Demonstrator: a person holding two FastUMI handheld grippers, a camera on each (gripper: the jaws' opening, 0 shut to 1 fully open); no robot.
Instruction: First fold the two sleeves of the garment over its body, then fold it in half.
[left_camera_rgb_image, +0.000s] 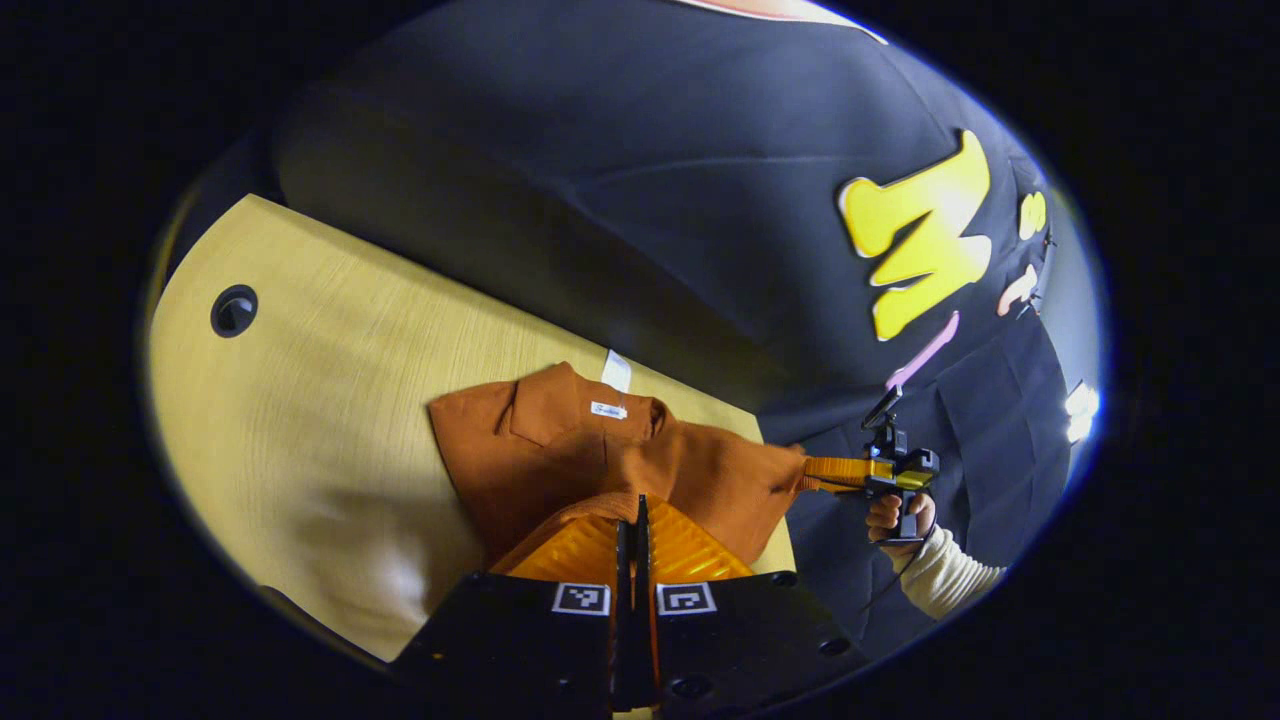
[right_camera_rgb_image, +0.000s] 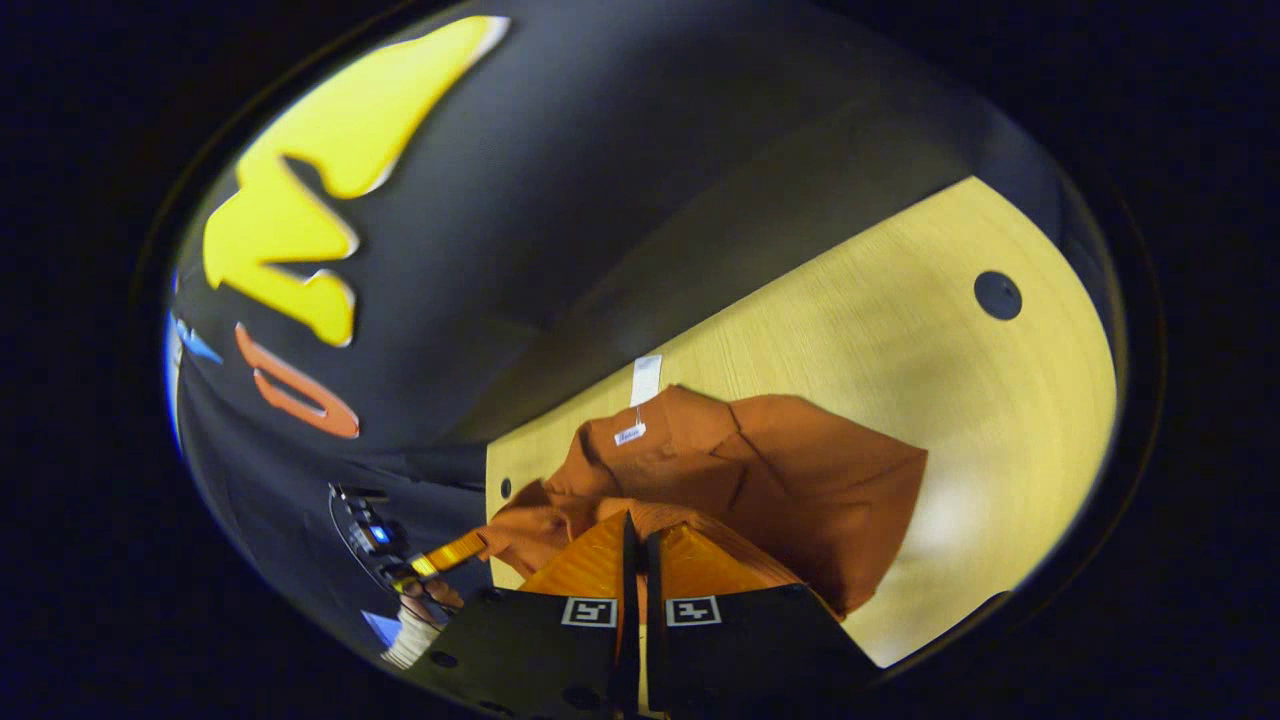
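We see the rust-orange garment (left_camera_rgb_image: 560, 450) lying partly folded on the pale wooden table (left_camera_rgb_image: 330, 400), its collar end with a white tag (left_camera_rgb_image: 616, 371) toward the booth wall. In the left gripper view, the left gripper (left_camera_rgb_image: 636, 515) has its fingers pressed together on a raised edge of the fabric. Farther off, the right gripper (left_camera_rgb_image: 812, 470), held by a hand (left_camera_rgb_image: 895, 515) in a cream sleeve (left_camera_rgb_image: 945, 575), pinches another edge beyond the table's side. In the right gripper view, the right gripper (right_camera_rgb_image: 636, 530) is likewise clamped on the garment (right_camera_rgb_image: 790, 470), with the left gripper (right_camera_rgb_image: 455, 550) gripping the cloth at the table (right_camera_rgb_image: 960, 400) edge. A round cable hole (right_camera_rgb_image: 997, 295) sits in the tabletop.
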